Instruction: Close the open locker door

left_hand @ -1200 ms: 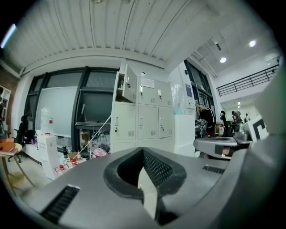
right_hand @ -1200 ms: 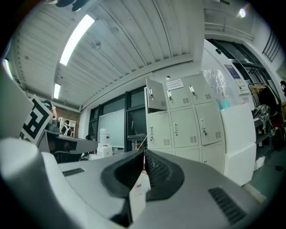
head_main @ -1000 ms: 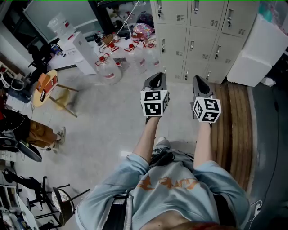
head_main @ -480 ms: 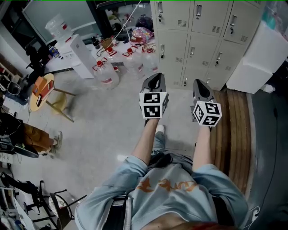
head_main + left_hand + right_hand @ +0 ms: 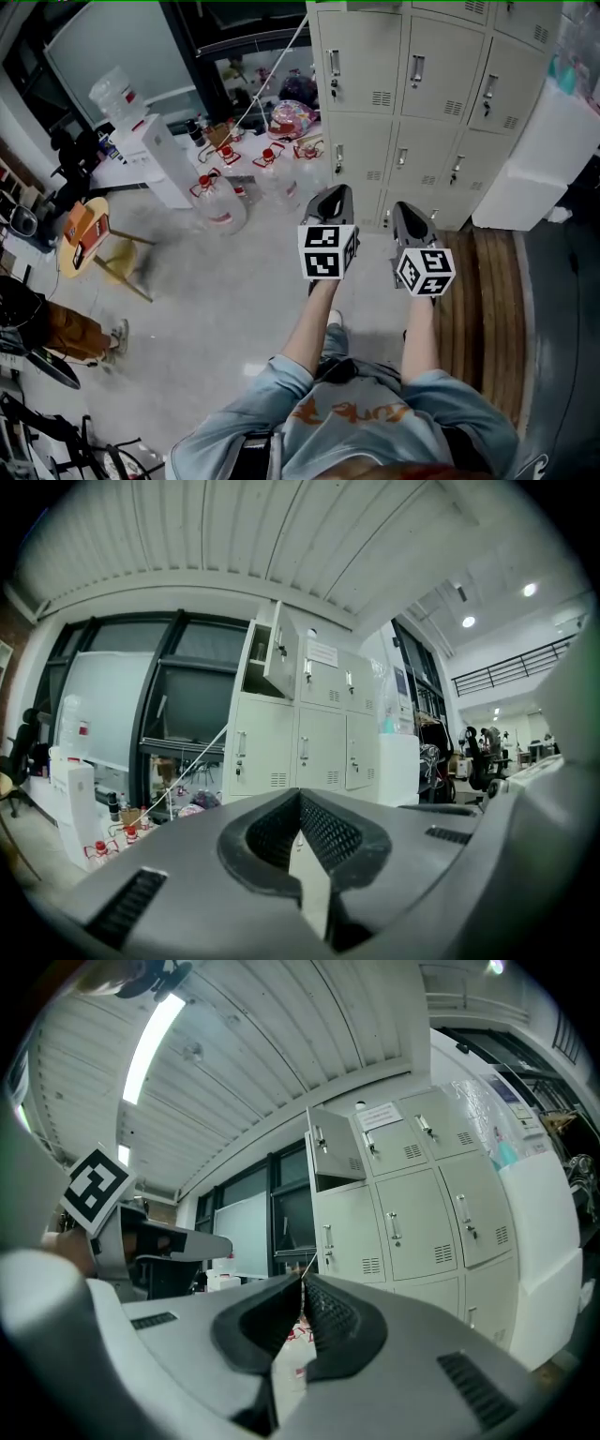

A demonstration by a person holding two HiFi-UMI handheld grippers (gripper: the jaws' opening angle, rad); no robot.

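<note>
**Locker door.** The open locker door (image 5: pixel 281 652) belongs to the top-row compartment at the far-left end of the locker bank (image 5: pixel 412 103). It stands swung outward, and the dark compartment interior shows beside it. In the right gripper view, the same door (image 5: pixel 336 1152) shows above the closed doors of the lower rows. All other doors in view are shut.

**Grippers.** The left gripper (image 5: pixel 337 192) and the right gripper (image 5: pixel 403 208) are held side by side, pointing toward the far lockers. Both are well apart from the open door.
- Left gripper (image 5: pixel 300 799): jaws brought together, tips meeting, nothing between them.
- Right gripper (image 5: pixel 305 1283): jaws brought together, nothing held.

**Surroundings.**
- Several water jugs (image 5: pixel 220 202) with red caps stand on the floor (image 5: pixel 216 281) to the left of the lockers.
- A white water dispenser (image 5: pixel 155 155) stands further left.
- A small round yellow table (image 5: pixel 84 230) stands near the left edge.
- A white cabinet (image 5: pixel 539 159) stands against the right end of the locker bank.
- Wooden boards (image 5: pixel 478 281) lie on the floor at the right, near the person.
</note>
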